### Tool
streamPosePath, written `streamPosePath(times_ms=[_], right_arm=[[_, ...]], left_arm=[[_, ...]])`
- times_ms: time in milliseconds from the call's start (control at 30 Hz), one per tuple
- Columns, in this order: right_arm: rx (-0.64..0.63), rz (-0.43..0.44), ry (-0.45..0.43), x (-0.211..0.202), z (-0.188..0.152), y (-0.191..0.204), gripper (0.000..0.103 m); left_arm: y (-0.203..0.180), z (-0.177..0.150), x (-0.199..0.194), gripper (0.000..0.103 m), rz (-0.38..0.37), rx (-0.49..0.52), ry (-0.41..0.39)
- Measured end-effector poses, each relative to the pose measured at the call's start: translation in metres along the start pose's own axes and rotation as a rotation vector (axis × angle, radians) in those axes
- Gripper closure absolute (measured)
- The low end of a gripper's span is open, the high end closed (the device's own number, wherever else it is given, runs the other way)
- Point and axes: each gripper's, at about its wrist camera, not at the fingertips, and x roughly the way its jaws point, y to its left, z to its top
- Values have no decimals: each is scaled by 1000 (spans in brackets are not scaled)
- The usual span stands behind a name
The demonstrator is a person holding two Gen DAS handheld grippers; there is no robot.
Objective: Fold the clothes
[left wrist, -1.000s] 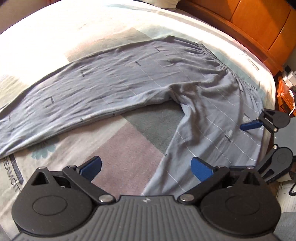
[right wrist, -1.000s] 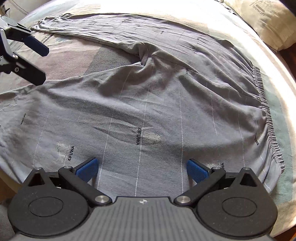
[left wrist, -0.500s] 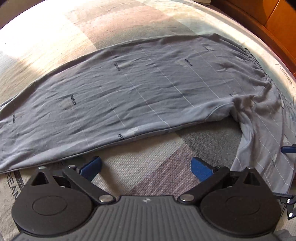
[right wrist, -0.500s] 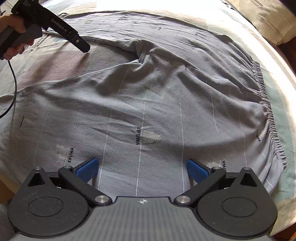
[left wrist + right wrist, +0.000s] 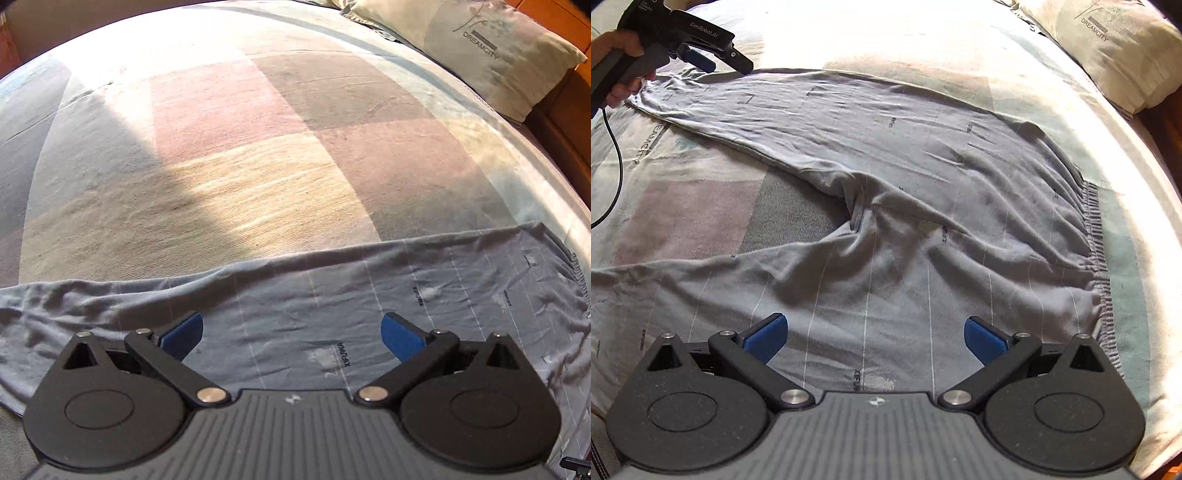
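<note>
Since a second ago the left gripper (image 5: 291,332) has swung away from the near trouser leg and travelled out to the far leg, so its own camera now looks across that leg's far edge at bare patchwork bedspread (image 5: 258,147) and a pillow (image 5: 498,48) at the far right. From the right wrist view it shows at the far left (image 5: 713,61), held in a hand (image 5: 618,59), hovering at the cuff end of the far leg, its jaws apart and empty. The right gripper (image 5: 873,338) hangs over the near leg close to the seat, its blue fingers (image 5: 764,338) spread wide with nothing between them. The grey pinstriped trousers (image 5: 923,155) lie flat on the bed, opened in a V: the elastic waistband (image 5: 1093,236) runs along the right side, both legs stretch leftward, and the crotch (image 5: 860,214) sits in the middle with a wedge of bedspread between the legs. Each leg's long axis thus runs right to left, and the far leg is the left gripper's by reach, the cuff lying just under it. Bringing that leg over onto the near one looks like the likely next fold, and it would turn on gripping at the cuff while the right gripper takes the waistband end, which is nearer to it.
</note>
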Motion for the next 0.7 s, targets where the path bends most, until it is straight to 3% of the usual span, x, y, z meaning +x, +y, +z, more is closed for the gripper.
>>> streamPosePath(times_ms=[167,267,600,633,700], right_arm=[[-24,23,-61,9,35,10,0],[-43,39,-89,13,52,19,0],[-129,79,-91,29,71,49,0],[-135,80,-94,29,73,51,0],[-143,81,-96,31,77,52,0]], left_arm=[[31,8,21,1,17,-43,-34],[49,10,31,1,-36,-117,-15],[61,8,31,1,-67,-101,33],[63,8,29,1,-55,-89,36],[72,4,25,1,40,-45,41]])
